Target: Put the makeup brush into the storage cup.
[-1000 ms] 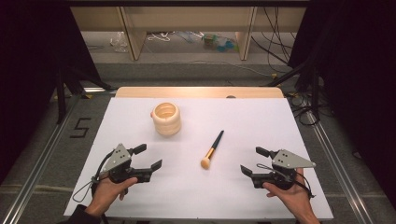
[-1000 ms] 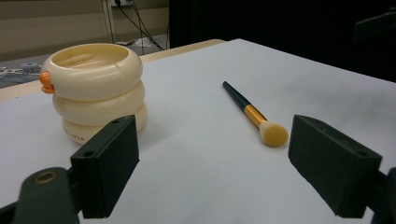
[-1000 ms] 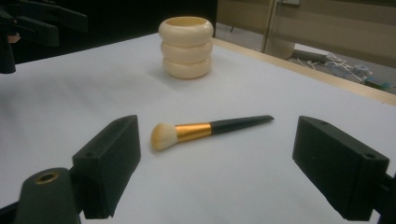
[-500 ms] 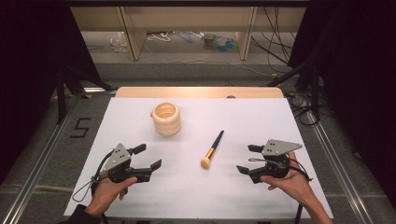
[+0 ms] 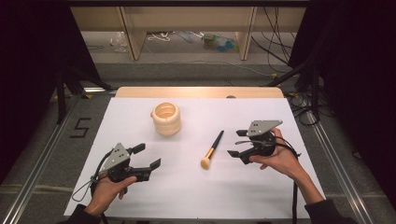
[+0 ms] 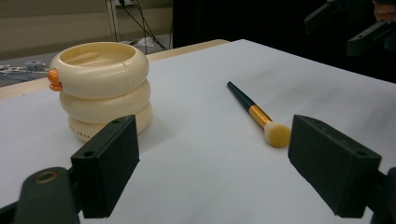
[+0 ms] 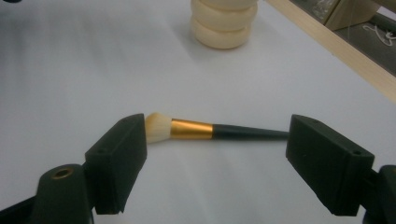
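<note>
Both tools are released: the right tool (image 5: 239, 143) hovers beside the brush (image 5: 211, 150), the left tool (image 5: 145, 156) near the ribbed cup (image 5: 166, 118) on the worktop (image 5: 280, 196).

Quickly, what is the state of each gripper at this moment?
Left gripper: open, holding nothing.
Right gripper: open, holding nothing; the makeup brush lies between its jaws in the right gripper view, not gripped.
</note>
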Tool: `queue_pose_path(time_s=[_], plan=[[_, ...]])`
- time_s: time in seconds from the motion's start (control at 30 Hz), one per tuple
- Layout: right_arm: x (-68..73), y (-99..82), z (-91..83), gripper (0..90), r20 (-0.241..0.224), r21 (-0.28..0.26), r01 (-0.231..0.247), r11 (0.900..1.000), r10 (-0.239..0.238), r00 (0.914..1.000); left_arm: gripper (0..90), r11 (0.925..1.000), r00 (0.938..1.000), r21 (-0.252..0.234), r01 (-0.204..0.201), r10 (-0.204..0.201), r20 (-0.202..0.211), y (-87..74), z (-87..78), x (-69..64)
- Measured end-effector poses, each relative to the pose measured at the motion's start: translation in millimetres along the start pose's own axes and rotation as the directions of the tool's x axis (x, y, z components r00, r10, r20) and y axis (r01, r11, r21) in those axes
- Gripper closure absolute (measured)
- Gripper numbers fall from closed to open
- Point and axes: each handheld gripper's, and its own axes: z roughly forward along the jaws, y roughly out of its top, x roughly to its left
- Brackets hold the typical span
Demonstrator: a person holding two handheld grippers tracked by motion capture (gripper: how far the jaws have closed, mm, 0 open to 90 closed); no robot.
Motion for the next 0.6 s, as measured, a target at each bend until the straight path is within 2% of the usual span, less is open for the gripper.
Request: queue_pose_path(time_s=[0.1,0.13,0.2,0.23,0.27,0.3,0.43,0.47,0.5,0.53,0.6], plan=[[-3.9,4.2,7.1,21.5,-0.015,0.027,0.016,0.9995,-0.015,0.9998,16.3,0.9999,0.9999,0.000,0.010,-0.010,0.000,0.0,0.3,-0.7],[-7.3,7.9,15.3,21.4,-0.042,0.054,0.034,0.9980,-0.032,0.9986,16.4,1.0000,1.0000,0.000,0.000,0.000,0.001,0.1,0.2,-0.2],[-9.2,11.3,23.6,21.0,-0.061,0.090,0.064,0.9939,-0.058,0.9964,16.3,1.0000,1.0000,0.001,0.002,-0.002,0.001,0.0,0.0,-0.3],[-9.2,11.3,23.6,21.0,-0.061,0.090,0.064,0.9939,-0.058,0.9964,16.3,1.0000,1.0000,-0.001,0.002,-0.002,-0.001,0.1,0.0,0.1],[-11.6,15.0,31.2,20.1,-0.088,0.124,0.092,0.9881,-0.081,0.9928,16.3,1.0000,1.0000,-0.001,0.008,-0.008,-0.002,0.0,-0.2,0.0],[-12.8,17.2,34.7,19.9,-0.093,0.133,0.114,0.9846,-0.102,0.9904,16.3,1.0000,1.0000,-0.001,0.008,-0.008,-0.002,0.0,-0.2,0.0],[-20.1,24.4,48.8,19.2,-0.129,0.147,0.146,0.9783,-0.127,0.9834,16.3,1.0000,1.0000,-0.006,0.006,-0.006,0.004,0.3,-0.6,0.0],[-21.8,25.8,52.3,19.6,-0.143,0.163,0.160,0.9735,-0.138,0.9802,16.3,1.0000,1.0000,-0.006,0.006,-0.006,0.004,0.3,-0.6,0.0],[-23.4,26.7,56.3,20.5,-0.134,0.165,0.183,0.9692,-0.161,0.9777,16.2,1.0000,1.0000,-0.006,0.004,-0.003,0.007,0.2,-0.8,0.0],[-23.8,27.2,60.0,20.5,-0.133,0.177,0.185,0.9666,-0.163,0.9776,16.2,1.0000,1.0000,-0.006,0.003,-0.002,0.007,0.3,-0.4,0.0],[-25.5,27.8,68.6,19.9,-0.143,0.216,0.211,0.9534,-0.183,0.9727,16.3,0.9999,0.9998,-0.013,-0.005,0.005,0.017,0.3,0.9,0.5]])
